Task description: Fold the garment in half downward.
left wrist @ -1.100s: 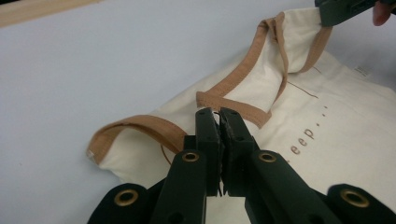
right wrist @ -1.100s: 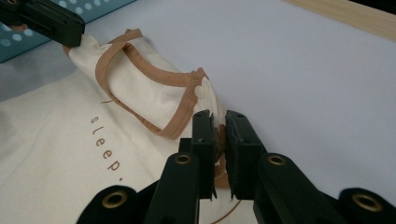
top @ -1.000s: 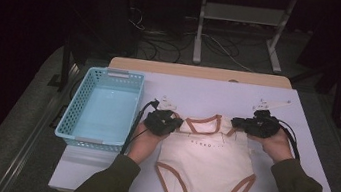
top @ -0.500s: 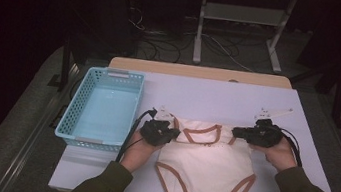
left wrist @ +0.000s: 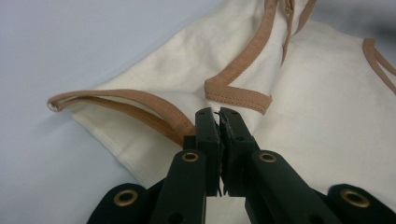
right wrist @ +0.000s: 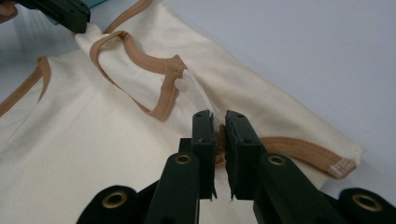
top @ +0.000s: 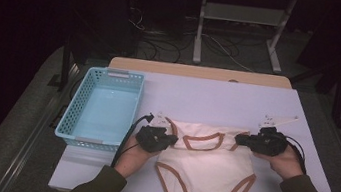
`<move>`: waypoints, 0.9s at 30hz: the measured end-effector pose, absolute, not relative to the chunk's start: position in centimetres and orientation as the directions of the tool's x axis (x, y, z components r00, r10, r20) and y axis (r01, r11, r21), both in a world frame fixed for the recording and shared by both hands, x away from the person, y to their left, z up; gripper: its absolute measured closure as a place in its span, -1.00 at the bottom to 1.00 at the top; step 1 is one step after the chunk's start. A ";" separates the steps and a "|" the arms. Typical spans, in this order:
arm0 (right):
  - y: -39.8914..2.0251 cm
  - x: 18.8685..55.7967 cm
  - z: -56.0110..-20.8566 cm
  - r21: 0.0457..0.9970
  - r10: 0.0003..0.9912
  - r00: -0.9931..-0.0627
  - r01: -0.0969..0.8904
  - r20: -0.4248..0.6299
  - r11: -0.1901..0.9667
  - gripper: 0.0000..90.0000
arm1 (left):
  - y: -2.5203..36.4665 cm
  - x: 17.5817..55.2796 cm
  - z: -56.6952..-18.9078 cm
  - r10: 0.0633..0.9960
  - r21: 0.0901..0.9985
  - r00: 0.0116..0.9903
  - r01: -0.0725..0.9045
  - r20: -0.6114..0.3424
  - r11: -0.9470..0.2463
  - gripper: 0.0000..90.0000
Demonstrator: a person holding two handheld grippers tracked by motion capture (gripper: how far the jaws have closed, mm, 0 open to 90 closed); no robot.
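The soft, light bodysuit [top: 206, 166] is being pinched at both shoulders by the left gripper [top: 170, 140] and right gripper [top: 239, 139], probably sagging when lifted.

No readable text, labels, brands, numbers or signs anywhere. Bodysuit [top: 206, 169]: plain cream cloth with brown trim, no print and no legible tag. Basket [top: 71, 112] far left on the bench [top: 218, 100]: no label. Tongs' black jaws in both gripper views: no markings that can be read.
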State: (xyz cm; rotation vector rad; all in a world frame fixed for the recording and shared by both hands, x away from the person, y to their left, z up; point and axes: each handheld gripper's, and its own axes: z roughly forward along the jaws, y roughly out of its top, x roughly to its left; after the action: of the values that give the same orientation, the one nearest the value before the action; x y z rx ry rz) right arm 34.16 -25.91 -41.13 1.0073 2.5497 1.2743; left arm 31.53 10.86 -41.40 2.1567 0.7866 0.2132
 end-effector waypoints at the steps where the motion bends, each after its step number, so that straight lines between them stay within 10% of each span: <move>1: -25.9 34.2 -41.1 0.748 0.610 -0.772 0.510 0.180 0.425 0.81 | 10.9 31.5 -41.4 0.602 0.747 0.791 0.465 -0.109 -0.476 0.92; 27: -25.6 30.2 -41.0 0.754 0.571 -0.805 0.474 0.161 0.455 0.81 | 11.8 28.5 -41.0 0.572 0.760 0.805 0.470 -0.160 -0.449 0.92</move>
State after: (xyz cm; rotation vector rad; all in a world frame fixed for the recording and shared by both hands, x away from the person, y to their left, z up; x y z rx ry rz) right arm 30.18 -25.59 -40.97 0.9305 2.5794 1.2793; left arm 28.49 11.81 -41.00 2.1218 0.7666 0.1501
